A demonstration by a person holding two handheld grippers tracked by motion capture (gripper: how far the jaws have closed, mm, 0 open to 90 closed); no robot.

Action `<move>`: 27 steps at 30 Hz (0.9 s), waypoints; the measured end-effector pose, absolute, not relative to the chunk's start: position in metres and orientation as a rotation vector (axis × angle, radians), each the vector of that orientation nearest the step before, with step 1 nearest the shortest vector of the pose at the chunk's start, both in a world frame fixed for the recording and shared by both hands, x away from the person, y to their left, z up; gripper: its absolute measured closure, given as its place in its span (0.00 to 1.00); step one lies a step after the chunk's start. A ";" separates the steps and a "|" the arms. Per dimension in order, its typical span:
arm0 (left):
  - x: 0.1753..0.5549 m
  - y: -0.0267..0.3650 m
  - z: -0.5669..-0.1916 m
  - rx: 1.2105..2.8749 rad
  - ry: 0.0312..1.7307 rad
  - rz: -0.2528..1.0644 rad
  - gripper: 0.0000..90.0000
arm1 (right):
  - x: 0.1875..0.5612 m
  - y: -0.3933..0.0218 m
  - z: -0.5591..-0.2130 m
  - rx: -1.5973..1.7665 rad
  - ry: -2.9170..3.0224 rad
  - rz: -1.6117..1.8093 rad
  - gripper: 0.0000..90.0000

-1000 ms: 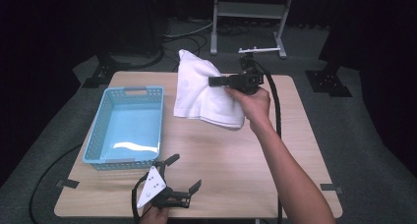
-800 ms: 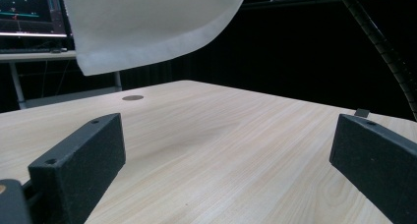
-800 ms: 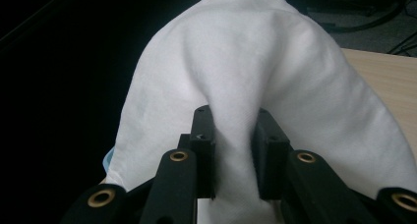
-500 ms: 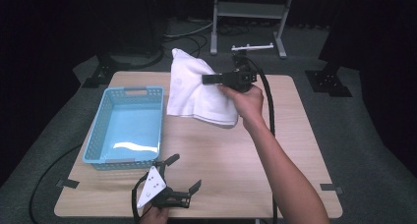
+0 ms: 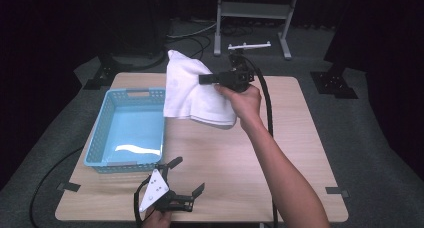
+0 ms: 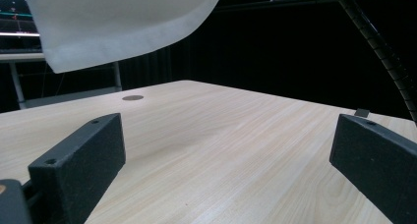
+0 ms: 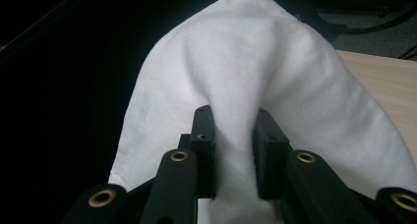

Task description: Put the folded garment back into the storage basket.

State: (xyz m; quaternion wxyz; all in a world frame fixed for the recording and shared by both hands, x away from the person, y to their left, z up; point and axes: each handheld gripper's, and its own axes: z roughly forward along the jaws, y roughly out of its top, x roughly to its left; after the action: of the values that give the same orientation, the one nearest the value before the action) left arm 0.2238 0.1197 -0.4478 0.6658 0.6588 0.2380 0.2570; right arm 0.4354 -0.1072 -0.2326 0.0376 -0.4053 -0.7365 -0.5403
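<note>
Above table, right tool (image 5: 207,79) pinching white towel (image 5: 192,90), folds hanging down

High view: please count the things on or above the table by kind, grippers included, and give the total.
White towel: 1, hanging from the right gripper
Blue basket: 1, on the table
Handheld grippers: 2, the right one and the left gripper with jaws apart
Total: 4

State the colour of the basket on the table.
Light blue; the basket shows best in the high view.
</note>
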 end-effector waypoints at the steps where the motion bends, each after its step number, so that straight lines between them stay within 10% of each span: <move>1: 0.224 0.120 -0.448 1.487 0.537 0.580 0.00 | 0.436 -0.106 -0.232 -1.241 -2.264 -1.658 0.83; 27: 0.224 0.120 -0.448 1.487 0.538 0.580 0.00 | 0.443 -0.060 -0.230 -1.156 -2.247 -1.687 0.89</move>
State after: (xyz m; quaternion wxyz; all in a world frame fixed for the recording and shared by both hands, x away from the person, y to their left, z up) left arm 0.2238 0.1197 -0.4478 0.6660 0.6586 0.2382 0.2568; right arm 0.4430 -0.0600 -0.2298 0.0515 -0.3799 -0.7386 -0.5545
